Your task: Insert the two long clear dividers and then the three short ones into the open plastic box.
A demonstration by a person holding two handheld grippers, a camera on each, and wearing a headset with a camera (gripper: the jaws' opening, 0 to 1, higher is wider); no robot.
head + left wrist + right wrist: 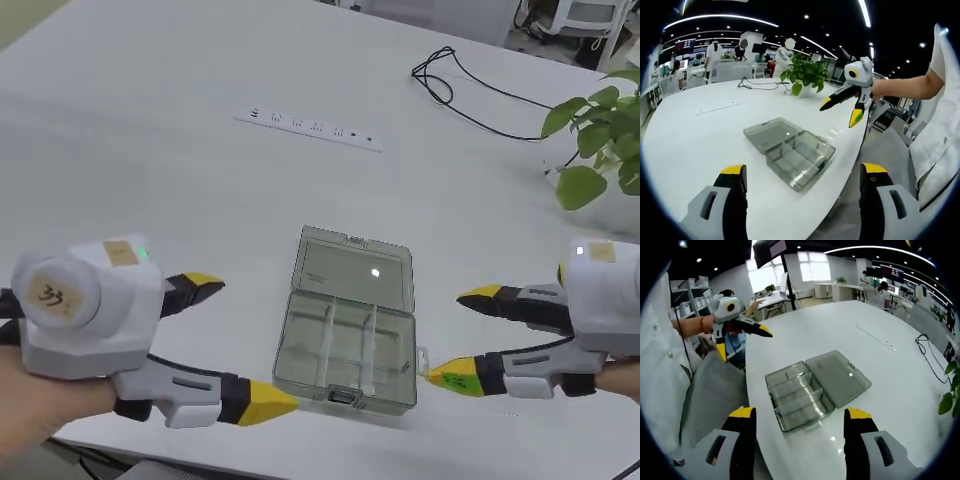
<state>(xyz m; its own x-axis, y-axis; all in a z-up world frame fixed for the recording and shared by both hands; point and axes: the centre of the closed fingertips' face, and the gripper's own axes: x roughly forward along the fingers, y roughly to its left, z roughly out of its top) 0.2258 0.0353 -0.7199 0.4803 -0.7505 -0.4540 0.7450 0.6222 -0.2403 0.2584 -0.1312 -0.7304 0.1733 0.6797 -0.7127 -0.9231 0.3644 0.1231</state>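
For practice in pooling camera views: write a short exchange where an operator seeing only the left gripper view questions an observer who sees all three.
Operator: How many dividers sit in the plastic box?
Observer: Head view, from above: two long clear dividers, splitting it into three lanes.
Operator: Where is my left gripper?
Observer: Right gripper view shows it open, clear of the box, by the table edge.

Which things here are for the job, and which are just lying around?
For the job: plastic box, two long dividers standing in it, left claw, right claw.
Just lying around: power strip, black cable, plant.
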